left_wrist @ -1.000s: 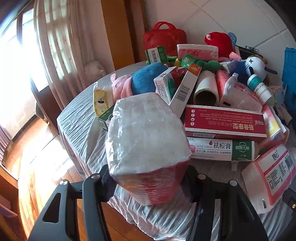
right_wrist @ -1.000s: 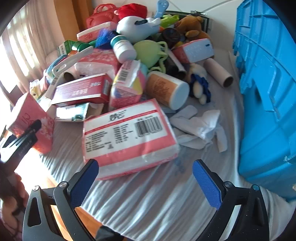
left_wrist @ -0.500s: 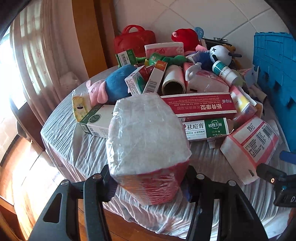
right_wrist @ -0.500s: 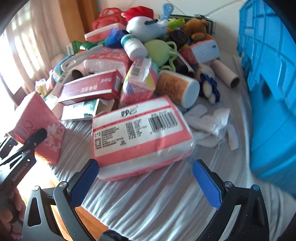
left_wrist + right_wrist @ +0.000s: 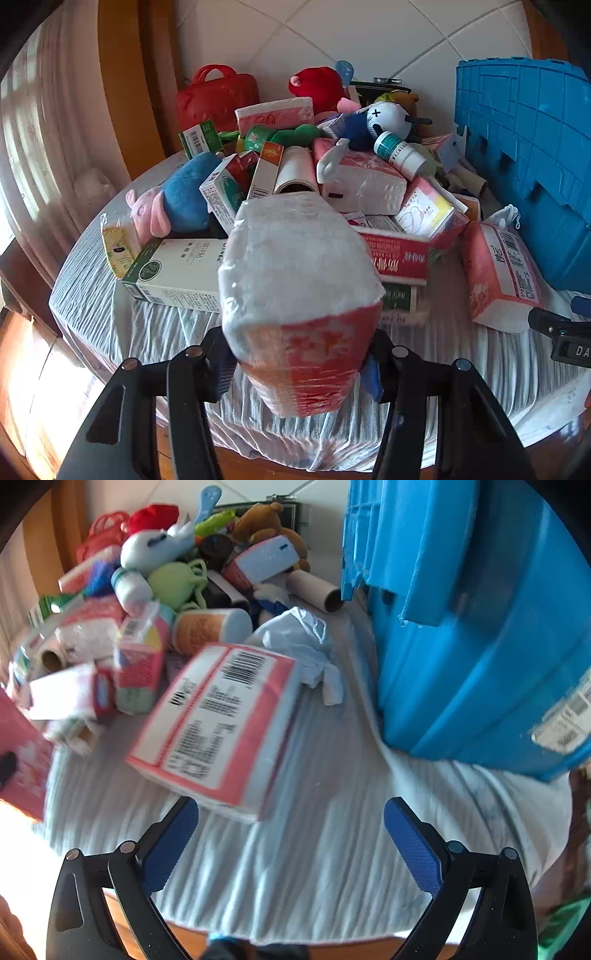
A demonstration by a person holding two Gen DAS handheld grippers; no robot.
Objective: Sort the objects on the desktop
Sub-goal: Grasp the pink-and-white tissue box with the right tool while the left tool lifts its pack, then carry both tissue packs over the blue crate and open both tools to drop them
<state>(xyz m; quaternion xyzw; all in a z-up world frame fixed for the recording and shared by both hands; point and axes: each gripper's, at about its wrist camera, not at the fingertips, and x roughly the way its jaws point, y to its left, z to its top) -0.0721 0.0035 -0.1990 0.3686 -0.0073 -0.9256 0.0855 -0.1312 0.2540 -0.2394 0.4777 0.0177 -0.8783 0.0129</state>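
Observation:
My left gripper is shut on a pink tissue pack in clear wrap, held above the near edge of the cloth-covered table. The same pack shows at the left edge of the right wrist view as a pink tissue pack. My right gripper stands open with nothing between its blue pads, just short of a second tissue pack with a barcode lying flat on the cloth. That second pack lies right of the pile in the left wrist view.
A heap of boxes, plush toys, bottles and rolls fills the table's far half, among them a white box and a red box. A large blue crate stands along the right. A crumpled white cloth lies beside it.
The left view has swung right, with the pack still gripped. The right gripper has moved right toward the blue crate and rolled, so the barcode pack now sits to its left.

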